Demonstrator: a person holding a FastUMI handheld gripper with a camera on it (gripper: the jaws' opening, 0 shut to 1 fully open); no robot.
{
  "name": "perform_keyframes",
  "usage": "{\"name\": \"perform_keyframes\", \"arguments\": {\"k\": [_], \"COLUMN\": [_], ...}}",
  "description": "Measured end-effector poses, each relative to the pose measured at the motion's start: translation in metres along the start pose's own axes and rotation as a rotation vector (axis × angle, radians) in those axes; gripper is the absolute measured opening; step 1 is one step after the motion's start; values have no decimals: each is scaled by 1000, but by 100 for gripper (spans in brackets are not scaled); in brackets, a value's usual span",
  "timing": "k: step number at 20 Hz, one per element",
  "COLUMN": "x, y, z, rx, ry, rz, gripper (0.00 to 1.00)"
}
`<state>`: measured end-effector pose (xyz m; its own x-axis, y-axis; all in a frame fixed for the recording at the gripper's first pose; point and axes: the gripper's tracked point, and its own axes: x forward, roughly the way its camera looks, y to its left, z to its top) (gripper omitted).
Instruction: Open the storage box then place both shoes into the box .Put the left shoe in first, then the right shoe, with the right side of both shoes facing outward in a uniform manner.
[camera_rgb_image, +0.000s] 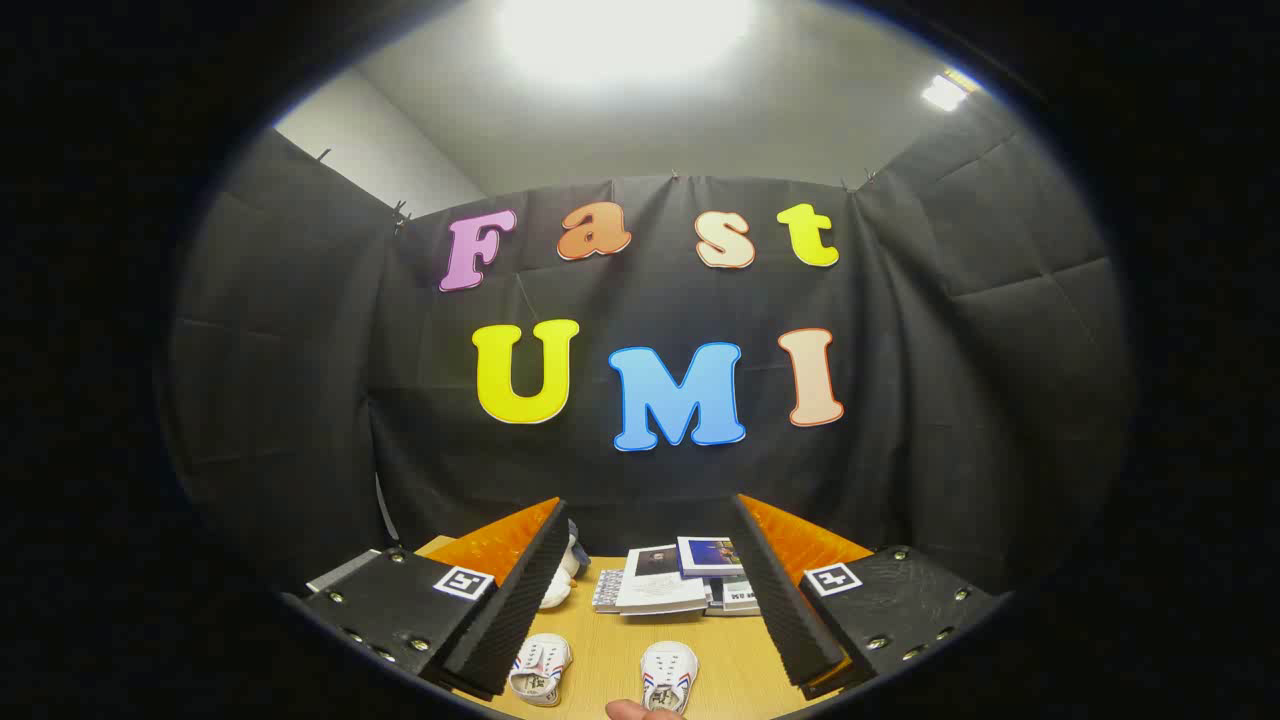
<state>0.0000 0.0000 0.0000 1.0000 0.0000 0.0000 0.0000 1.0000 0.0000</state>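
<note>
My gripper (640, 600) is open, held above the wooden table (610, 655), with nothing between its fingers. Two small white shoes with red and blue stripes lie on the table below, toes pointing away from me. The left shoe (540, 668) is close to the left finger (515, 600). The right shoe (668, 676) lies in the gap between the fingers. A person's fingertip (632, 710) shows at the near table edge, just beside the right shoe.
A pile of books and booklets (680, 580) lies on the table beyond the shoes. A white and dark object (568, 570) sits at the back left, partly hidden by the left finger. The black cloth wall closes off the back.
</note>
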Motion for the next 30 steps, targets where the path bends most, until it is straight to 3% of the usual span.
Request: {"name": "perform_keyframes", "arguments": {"k": [19, 30], "x": [17, 81], "y": [9, 36], "z": [-8, -70], "rx": [-28, 34], "ry": [-5, 112], "rz": [-9, 78], "gripper": [97, 98]}}
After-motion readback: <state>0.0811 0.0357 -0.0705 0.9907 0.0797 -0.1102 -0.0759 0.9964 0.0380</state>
